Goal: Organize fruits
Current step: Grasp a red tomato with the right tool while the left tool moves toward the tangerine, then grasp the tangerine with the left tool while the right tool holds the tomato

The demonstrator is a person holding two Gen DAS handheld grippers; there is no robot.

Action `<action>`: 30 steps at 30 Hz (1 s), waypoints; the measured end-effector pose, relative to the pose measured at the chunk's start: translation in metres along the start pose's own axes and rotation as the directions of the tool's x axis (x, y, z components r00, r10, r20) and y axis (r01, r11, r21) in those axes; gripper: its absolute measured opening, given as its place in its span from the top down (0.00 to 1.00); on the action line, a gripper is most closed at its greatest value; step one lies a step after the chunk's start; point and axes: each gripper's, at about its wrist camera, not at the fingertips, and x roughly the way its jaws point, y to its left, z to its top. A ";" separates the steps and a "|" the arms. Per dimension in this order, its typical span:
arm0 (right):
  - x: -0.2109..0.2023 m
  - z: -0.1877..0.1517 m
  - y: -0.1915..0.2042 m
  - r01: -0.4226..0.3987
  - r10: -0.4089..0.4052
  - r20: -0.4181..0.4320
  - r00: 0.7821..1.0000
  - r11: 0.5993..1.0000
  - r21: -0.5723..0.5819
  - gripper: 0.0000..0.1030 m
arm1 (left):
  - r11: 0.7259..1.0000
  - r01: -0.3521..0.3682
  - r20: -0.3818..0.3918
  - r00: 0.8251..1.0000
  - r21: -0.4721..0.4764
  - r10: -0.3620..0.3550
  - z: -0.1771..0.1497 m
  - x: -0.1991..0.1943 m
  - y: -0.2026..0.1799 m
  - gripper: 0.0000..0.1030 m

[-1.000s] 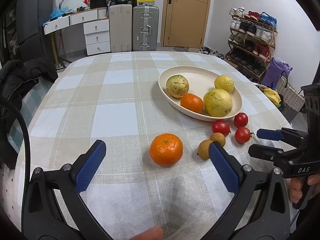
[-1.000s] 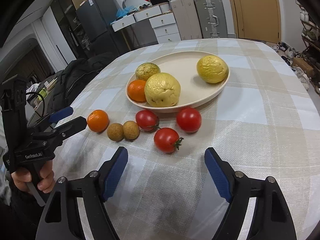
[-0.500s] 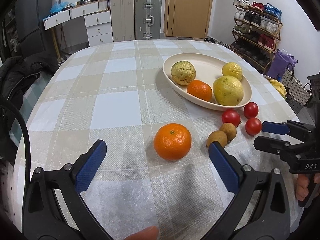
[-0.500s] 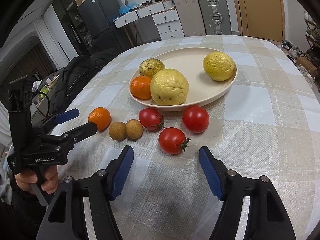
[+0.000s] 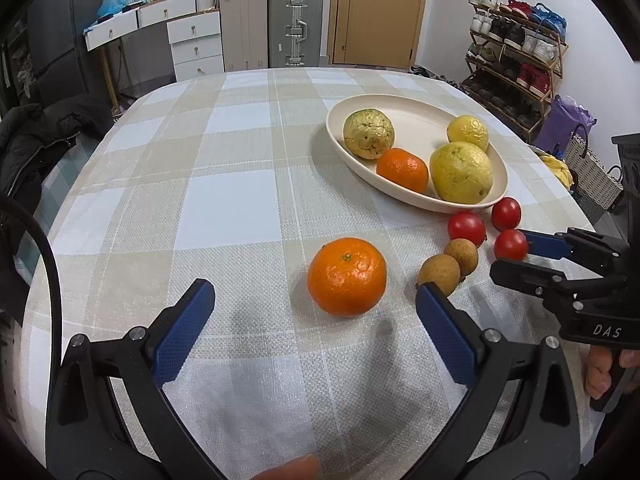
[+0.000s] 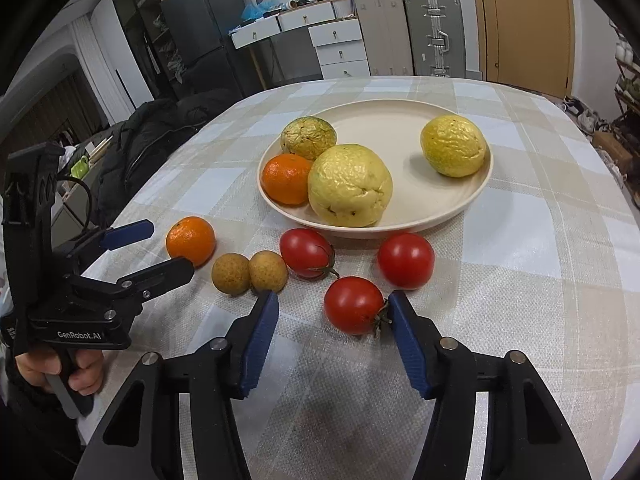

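Note:
A cream plate [image 5: 416,120] [image 6: 464,200] holds three wrinkled yellow-green fruits and an orange [image 5: 402,170]. On the checked cloth lie a loose orange [image 5: 346,276] [image 6: 191,240], two brown longans [image 5: 440,274] [image 6: 248,272] and three tomatoes [image 5: 466,228]. My left gripper [image 5: 314,300] is open just short of the loose orange. My right gripper [image 6: 332,312] is open, and its jaws flank the nearest tomato [image 6: 354,304]; the right pad [image 6: 400,320] is at its stem.
The table edge runs close on the near side. A dark jacket [image 6: 140,148] lies on a chair at the left. A shoe rack [image 5: 516,52], suitcases [image 5: 296,24] and drawers [image 5: 196,44] stand beyond the table.
Both grippers have moved forward toward the fruit. The right jaws have narrowed and now sit around the nearest tomato. The left gripper has come nearer to the loose orange.

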 end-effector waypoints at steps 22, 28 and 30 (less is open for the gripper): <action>-0.029 -0.014 -0.003 -0.016 0.016 0.067 0.998 1.000 0.005 0.72 | 0.999 0.032 -0.033 0.999 0.002 -0.032 0.000 0.006 -0.001 0.39; -0.028 -0.013 -0.003 -0.022 0.021 0.063 0.998 1.000 0.010 0.72 | 0.997 0.076 -0.027 0.997 0.015 -0.076 0.000 0.006 -0.004 0.58; -0.029 -0.014 -0.003 -0.025 0.024 0.068 0.997 1.000 0.012 0.72 | 0.996 0.090 -0.021 0.996 0.024 -0.090 0.000 0.004 -0.006 0.63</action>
